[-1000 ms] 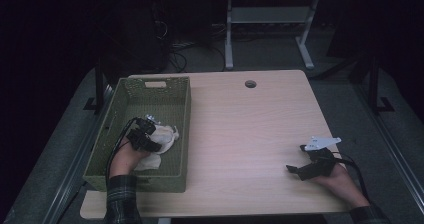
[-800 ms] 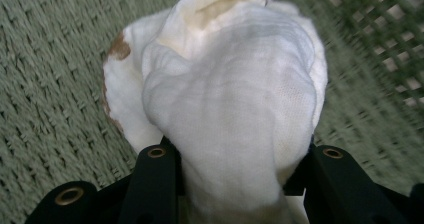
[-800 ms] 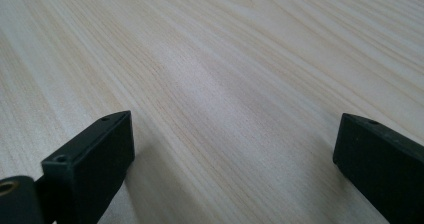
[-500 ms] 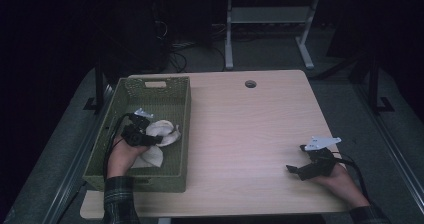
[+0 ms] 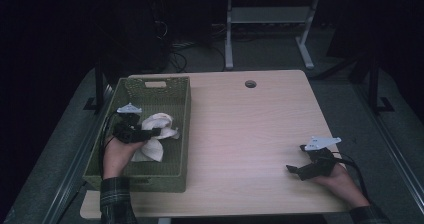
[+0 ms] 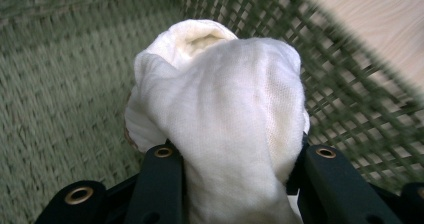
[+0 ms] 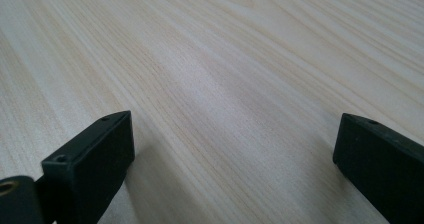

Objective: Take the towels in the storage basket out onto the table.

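Note:
A white cloth [image 5: 150, 151] hangs bunched inside the green woven basket [image 5: 186, 114] at the table's left. My left gripper [image 5: 156, 131] is shut on it, and its jaws have just been closing with the cloth between them. In the left gripper view the cloth [image 6: 225, 99] bulges up between the two black jaws of the left gripper [image 6: 240, 156], with the basket wall [image 6: 60, 84] behind. My right gripper [image 5: 295, 170] rests low on the bare tabletop at the right. In the right gripper view the right gripper [image 7: 232, 144] stands open with nothing but wood between its jaws.
The light wooden table [image 5: 250, 129] has a round cable hole [image 5: 250, 84] near its far edge. Beyond it stand the legs of a metal frame [image 5: 229, 34] and cables on the dark floor. The basket's right wall stands between the cloth and the open tabletop.
My left gripper has risen a little and lifted the cloth off the basket floor, so more of it hangs below the jaws. The right gripper has stayed where it was.

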`<state>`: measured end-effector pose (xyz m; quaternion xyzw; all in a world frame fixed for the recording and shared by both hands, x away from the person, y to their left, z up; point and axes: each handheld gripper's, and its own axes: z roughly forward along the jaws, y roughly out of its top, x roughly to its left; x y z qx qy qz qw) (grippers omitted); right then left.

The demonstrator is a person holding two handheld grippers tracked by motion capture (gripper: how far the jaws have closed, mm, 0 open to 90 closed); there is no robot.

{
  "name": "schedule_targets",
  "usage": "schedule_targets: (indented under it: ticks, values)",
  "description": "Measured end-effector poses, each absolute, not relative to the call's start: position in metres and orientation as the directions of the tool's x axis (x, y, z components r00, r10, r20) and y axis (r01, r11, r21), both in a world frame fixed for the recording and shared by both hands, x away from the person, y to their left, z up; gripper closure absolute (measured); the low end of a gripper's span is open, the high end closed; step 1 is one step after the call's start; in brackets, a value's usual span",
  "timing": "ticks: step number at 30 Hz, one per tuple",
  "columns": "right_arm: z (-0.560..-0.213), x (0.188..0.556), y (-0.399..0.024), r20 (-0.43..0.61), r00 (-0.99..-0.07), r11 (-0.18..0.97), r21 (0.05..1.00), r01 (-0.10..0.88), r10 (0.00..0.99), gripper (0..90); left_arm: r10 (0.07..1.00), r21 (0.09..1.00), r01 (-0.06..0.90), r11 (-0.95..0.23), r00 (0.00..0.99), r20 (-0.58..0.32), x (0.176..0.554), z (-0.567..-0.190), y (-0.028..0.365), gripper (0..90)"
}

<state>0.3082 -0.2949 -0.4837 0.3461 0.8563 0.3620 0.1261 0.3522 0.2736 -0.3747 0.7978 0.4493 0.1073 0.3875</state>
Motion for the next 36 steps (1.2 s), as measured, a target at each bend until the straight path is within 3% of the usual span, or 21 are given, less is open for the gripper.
schedule_targets:
  ticks: [11, 36]
  values:
    - [-0.484, 0.308, -0.295, 0.034, -0.729, 0.499, 0.707, 0.501, 0.684, 2.6, 0.779, 0.797, 0.554, -0.24, 0.6, -0.182, 0.342, -0.35, 0.275, 65.1]
    - [-0.484, 0.308, -0.295, 0.035, -0.728, 0.498, 0.707, 0.502, 0.685, 2.6, 0.695, 0.881, 0.426, -0.204, 0.697, -0.175, 0.328, -0.307, 0.237, 66.4]
